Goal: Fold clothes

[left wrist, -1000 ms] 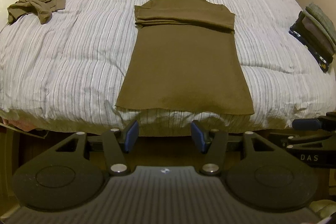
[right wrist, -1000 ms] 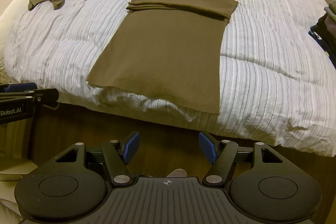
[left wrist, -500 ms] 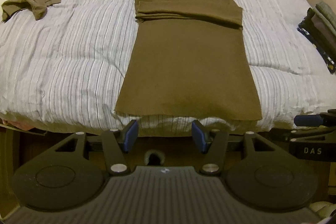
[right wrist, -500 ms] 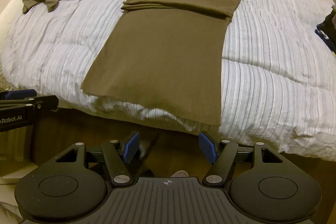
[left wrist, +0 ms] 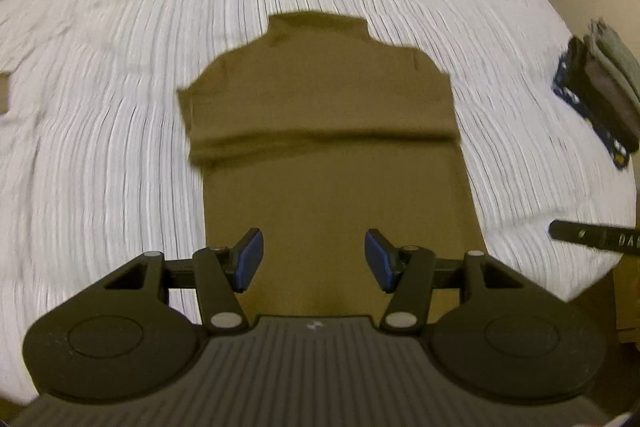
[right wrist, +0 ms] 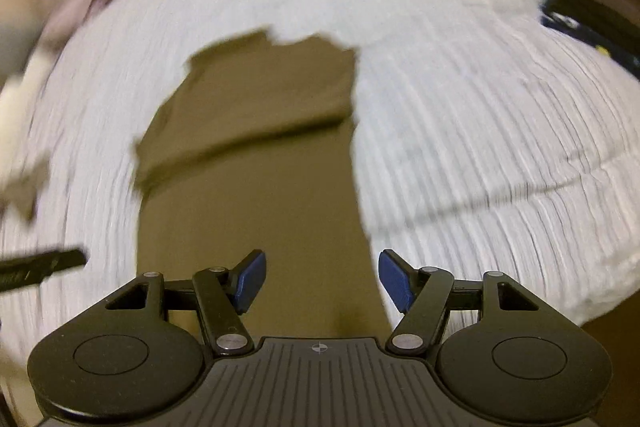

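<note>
- Left wrist view: the left tongs (left wrist: 312,259) are spread and empty above the lower part of the brown top (left wrist: 328,147), which lies flat on the striped bed (left wrist: 120,107).
- Right wrist view: the right tongs (right wrist: 322,281) are spread and empty over the top's (right wrist: 256,163) right edge.

You see a striped white bedspread (left wrist: 120,147); a stack of folded clothes (left wrist: 600,95) sits at its right edge.

Olive-brown top (left wrist: 328,131) lying on white bedspread (left wrist: 120,107) showing thin dark stripes — gripper pads (left wrist: 250,261) showing blue, arms black.
</note>
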Tool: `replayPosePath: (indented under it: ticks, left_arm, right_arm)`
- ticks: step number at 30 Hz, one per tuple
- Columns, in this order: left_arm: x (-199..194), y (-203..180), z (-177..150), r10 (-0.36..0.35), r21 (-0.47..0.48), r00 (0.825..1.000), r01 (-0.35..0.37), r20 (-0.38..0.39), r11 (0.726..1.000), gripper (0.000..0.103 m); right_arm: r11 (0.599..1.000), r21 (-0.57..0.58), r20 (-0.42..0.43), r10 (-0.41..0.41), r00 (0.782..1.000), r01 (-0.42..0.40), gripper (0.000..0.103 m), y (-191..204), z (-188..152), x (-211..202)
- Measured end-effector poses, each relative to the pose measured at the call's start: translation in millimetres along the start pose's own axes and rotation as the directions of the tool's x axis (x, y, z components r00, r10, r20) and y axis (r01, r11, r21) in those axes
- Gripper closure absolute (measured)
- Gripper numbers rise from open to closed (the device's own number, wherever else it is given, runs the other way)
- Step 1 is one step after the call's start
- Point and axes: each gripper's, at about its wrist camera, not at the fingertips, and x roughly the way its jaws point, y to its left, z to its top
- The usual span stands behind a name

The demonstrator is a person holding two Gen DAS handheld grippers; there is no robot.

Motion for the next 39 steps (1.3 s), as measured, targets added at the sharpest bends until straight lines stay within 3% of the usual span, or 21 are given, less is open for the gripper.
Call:
replayPosePath:
  ticks: [4, 7, 10, 13, 19, 26, 29, 30, 31, 32, 33, 39]
  left_arm:
    - [54, 33, 47, -0.005, 0.008, 1.0, 0.005, 0.009, 1.0, 0.051]
    - [98, 59, 77, -0.025, -0.005, 1.0, 0.025, 0.001, 1.0, 0.051]
    - [138, 82, 106, -0.059, -0.009, 0.998, 0.06, 0.005, 0.998, 0.052]
    - [167, 90, 141, -0.121, 0.049, 0.991, 0.119, 0.048, 0.992, 0.052]
    - [220, 96, 199, -0.238, 0.198, 0.961, 0.208, 0.144, 0.958, 0.052]
    - [278, 111, 233, -0.335, 0.172, 0.932, 0.311, 0.134, 0.935, 0.052]
    - [287, 116, 239, -0.365, 0.153, 0.92, 0.344, 0.143, 0.926, 0.06]
    - [289, 116, 241, -0.378, 0.155, 0.914, 0.356, 0.145, 0.922, 0.063]
    - [289, 115, 241, -0.395, 0.172, 0.907, 0.37, 0.144, 0.913, 0.077]
    - [288, 114, 241, -0.413, 0.196, 0.9, 0.384, 0.141, 0.903, 0.093]
    - [286, 113, 240, -0.425, 0.216, 0.894, 0.391, 0.143, 0.895, 0.095]
    - [249, 109, 202, -0.465, 0.36, 0.854, 0.368, 0.233, 0.857, 0.096]
  right_arm:
    - [0.999, 0.041, 0.042, -0.013, 0.999, 0.012, 0.037, -11, 47, 44]
    - [1.0, 0.005, 0.015, -0.005, 1.0, 0.005, 0.037, -10, 75, 84]
    - [0.996, -0.083, -0.016, -0.014, 1.0, 0.013, 0.037, 0, 105, 128]
    - [0.974, -0.228, 0.004, 0.009, 1.0, -0.008, 0.037, 21, 134, 160]
    - [0.915, -0.386, 0.049, 0.151, 0.987, -0.121, 0.037, 67, 198, 219]
    - [0.891, -0.412, 0.048, 0.229, 0.972, -0.189, 0.037, 83, 245, 294]
    - [0.881, -0.418, 0.023, 0.254, 0.967, -0.222, 0.039, 88, 257, 315]
    - [0.878, -0.421, 0.016, 0.257, 0.966, -0.227, 0.062, 90, 259, 319]
    - [0.876, -0.416, -0.002, 0.268, 0.963, -0.244, 0.076, 90, 261, 324]
    - [0.875, -0.408, -0.016, 0.279, 0.96, -0.261, 0.086, 90, 263, 327]
    - [0.872, -0.407, -0.015, 0.292, 0.956, -0.273, 0.094, 88, 264, 327]
    - [0.813, -0.51, 0.101, 0.382, 0.919, -0.282, 0.095, 74, 237, 281]
